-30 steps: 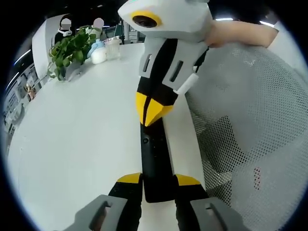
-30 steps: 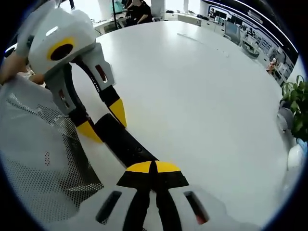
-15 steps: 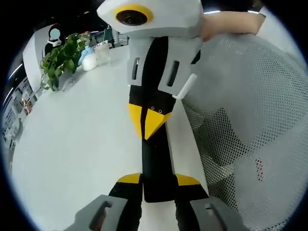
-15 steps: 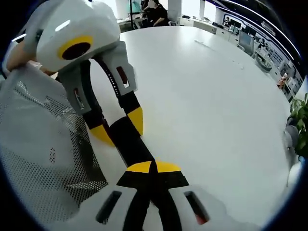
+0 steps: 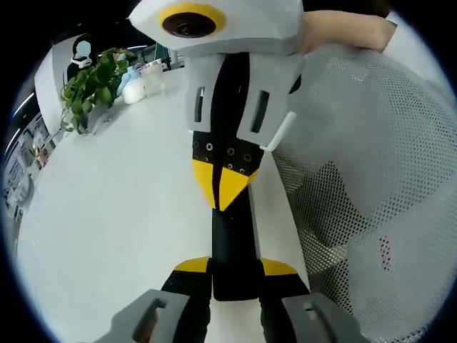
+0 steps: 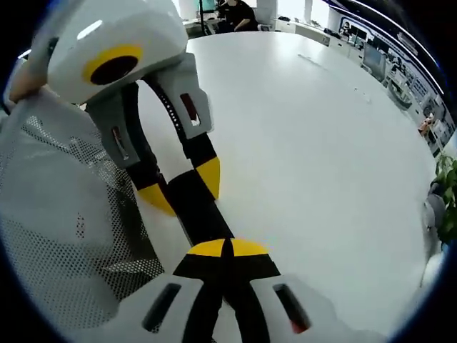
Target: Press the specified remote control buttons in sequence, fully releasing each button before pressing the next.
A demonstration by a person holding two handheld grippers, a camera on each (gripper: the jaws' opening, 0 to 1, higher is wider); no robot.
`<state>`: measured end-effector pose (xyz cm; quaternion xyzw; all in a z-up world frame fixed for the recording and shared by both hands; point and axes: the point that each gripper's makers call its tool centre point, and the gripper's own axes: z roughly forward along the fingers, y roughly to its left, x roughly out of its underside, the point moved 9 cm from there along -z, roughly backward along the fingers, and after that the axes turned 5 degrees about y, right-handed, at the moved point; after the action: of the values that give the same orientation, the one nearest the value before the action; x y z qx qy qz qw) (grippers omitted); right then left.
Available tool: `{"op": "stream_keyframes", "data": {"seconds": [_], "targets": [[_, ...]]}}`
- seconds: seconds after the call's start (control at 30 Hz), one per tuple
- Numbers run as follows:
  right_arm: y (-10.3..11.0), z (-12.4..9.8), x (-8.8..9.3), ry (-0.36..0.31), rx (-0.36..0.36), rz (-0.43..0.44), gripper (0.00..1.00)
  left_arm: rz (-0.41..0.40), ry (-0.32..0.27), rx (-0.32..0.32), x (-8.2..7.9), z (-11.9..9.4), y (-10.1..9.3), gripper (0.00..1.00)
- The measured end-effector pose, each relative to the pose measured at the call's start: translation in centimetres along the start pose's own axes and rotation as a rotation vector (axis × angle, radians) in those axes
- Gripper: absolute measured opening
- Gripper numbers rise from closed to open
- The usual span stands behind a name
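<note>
Remote control, a long black slim plastic bar, lies on the white round tabletop near its edge, and my left gripper grasps its near end between the two yellow-tipped jaws. In the right gripper view the same black bar runs from my right gripper up to the left gripper, which comes in from the left and clamps the bar's far end.

My right gripper has its jaws clenched together into one yellow point, and this point stands on the upper face of the remote control, just beyond the left gripper. I cannot read any buttons under the tip, they are too dark and small.

I judge that I am in a pressing step: the left gripper steadies the remote control and the closed right tip acts as a finger on one button. Whether the button is fully down I cannot tell.

Beside the remote control, past the tabletop edge, is a white perforated mesh chair back. Far from the remote control, across the tabletop, stands a green leafy plant.

The next move, I think, asks for a straight lift of the right tip until it is clearly apart from the remote control, then a small shift along it to the next button, with the left grip unchanged.
</note>
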<state>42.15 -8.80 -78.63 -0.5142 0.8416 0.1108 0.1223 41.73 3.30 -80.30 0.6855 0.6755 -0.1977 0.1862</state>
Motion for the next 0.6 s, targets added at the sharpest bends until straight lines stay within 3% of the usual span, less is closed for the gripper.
{"op": "stream_keyframes", "data": {"seconds": [0.17,0.27,0.33,0.47,0.6], "targets": [[-0.7,0.2,-0.6,0.074,-0.052,0.068,0.0,-0.001,0.001,-0.002,0.0,0.0,0.0,0.25],[-0.6,0.1,-0.6,0.08,-0.056,0.043,0.0,-0.006,-0.002,-0.002,-0.1,0.0,0.0,0.25],[-0.4,0.0,-0.3,0.045,-0.037,0.015,0.0,-0.011,-0.005,-0.002,0.0,0.0,0.0,0.25],[0.1,-0.1,0.8,-0.074,0.008,0.064,0.0,-0.017,-0.004,-0.001,-0.1,0.0,0.0,0.25],[0.6,-0.5,1.7,-0.075,0.003,0.075,0.0,-0.017,-0.003,-0.003,-0.1,0.1,0.0,0.24]]}}
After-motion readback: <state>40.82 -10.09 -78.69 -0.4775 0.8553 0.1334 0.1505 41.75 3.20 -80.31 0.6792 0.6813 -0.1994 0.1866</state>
